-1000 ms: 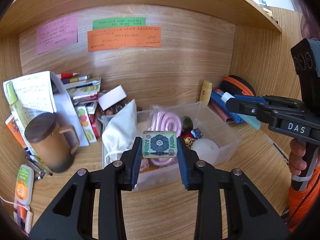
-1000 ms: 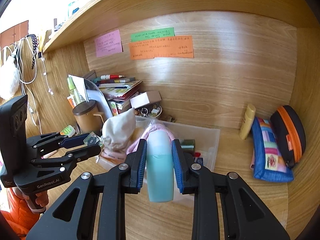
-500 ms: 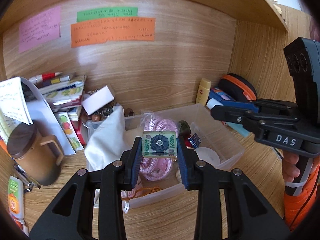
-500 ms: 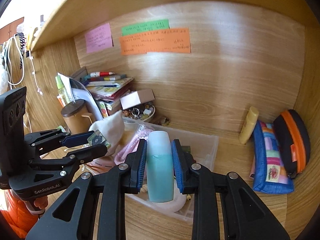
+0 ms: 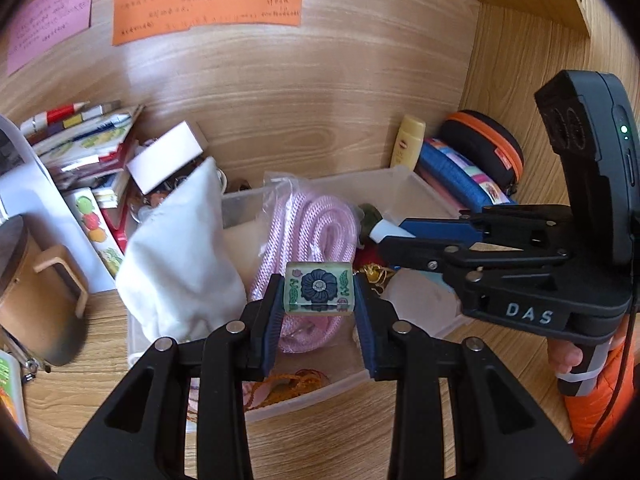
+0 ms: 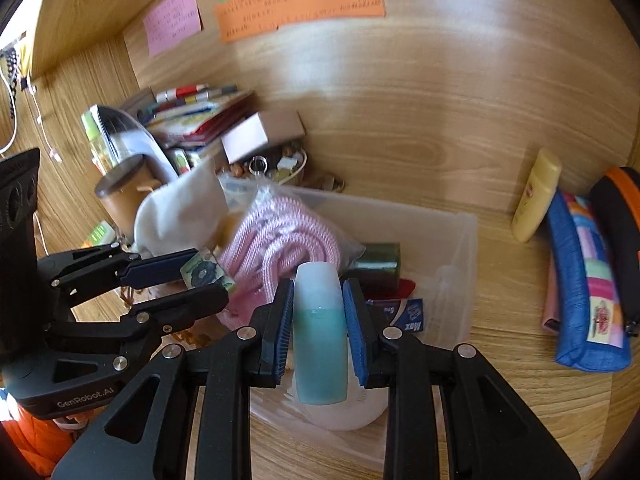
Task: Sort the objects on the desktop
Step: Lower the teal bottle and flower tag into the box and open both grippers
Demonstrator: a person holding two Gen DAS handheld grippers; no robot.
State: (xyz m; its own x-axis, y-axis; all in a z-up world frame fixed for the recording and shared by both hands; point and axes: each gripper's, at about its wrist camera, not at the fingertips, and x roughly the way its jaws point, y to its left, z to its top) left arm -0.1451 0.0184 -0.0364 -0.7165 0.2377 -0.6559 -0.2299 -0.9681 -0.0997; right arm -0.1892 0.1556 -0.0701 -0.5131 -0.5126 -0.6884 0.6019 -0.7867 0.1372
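My left gripper (image 5: 319,296) is shut on a small green tile with a dark flower (image 5: 319,287) and holds it over the clear plastic bin (image 5: 396,178). The tile also shows in the right wrist view (image 6: 203,271). My right gripper (image 6: 318,312) is shut on a pale bottle of teal liquid (image 6: 319,332), held over the bin (image 6: 460,240) from the right. In the bin lie a coiled pink rope (image 5: 316,220), a white cloth pouch (image 5: 180,248) and small items.
A brown lidded mug (image 5: 32,280) and a stack of books (image 5: 88,140) stand at the left. A yellow tube (image 6: 536,196), a blue striped pouch (image 6: 584,280) and a black-orange case (image 6: 620,216) lie at the right. Sticky notes (image 5: 208,8) hang on the back wall.
Both grippers have moved forward and down over the bin, each still holding its object. The right gripper now reaches across the bin's right side.
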